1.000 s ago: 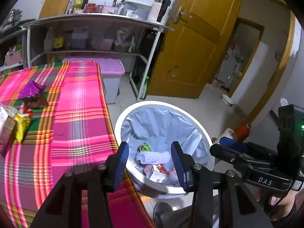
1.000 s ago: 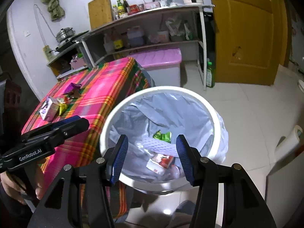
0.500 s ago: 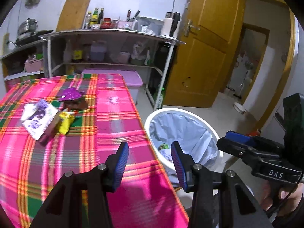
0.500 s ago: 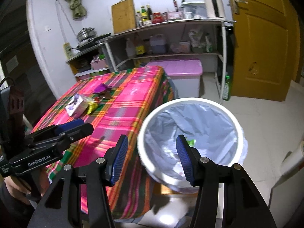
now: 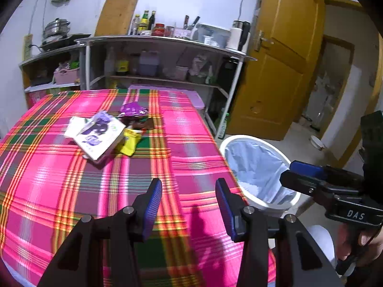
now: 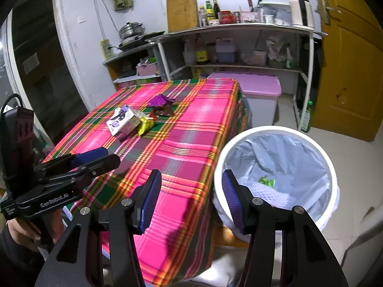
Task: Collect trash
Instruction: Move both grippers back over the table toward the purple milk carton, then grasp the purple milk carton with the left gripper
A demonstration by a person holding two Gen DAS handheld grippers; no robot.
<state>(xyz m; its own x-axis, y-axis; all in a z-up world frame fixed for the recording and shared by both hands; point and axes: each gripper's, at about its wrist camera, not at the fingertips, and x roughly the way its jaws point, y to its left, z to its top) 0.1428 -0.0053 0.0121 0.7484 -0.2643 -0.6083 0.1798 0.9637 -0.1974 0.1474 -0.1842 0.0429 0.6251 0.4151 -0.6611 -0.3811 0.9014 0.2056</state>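
Observation:
A small heap of trash lies on the pink plaid tablecloth: a white and purple carton, a yellow wrapper, a purple wrapper and a brown wrapper. The heap also shows in the right wrist view, with the carton nearest. A white bin with a grey liner stands on the floor at the table's right side and holds trash. My left gripper is open and empty over the table's near part. My right gripper is open and empty between table edge and bin.
A metal shelf unit with bottles and jars stands behind the table. A purple-lidded storage box sits under it. A yellow door is at the right. A pot sits on a stove at the back left.
Both grippers pulled back and up from above the bin toward the table. The bin has shifted right and shrunk in both views, and the trash heap on the cloth has come into fuller view.

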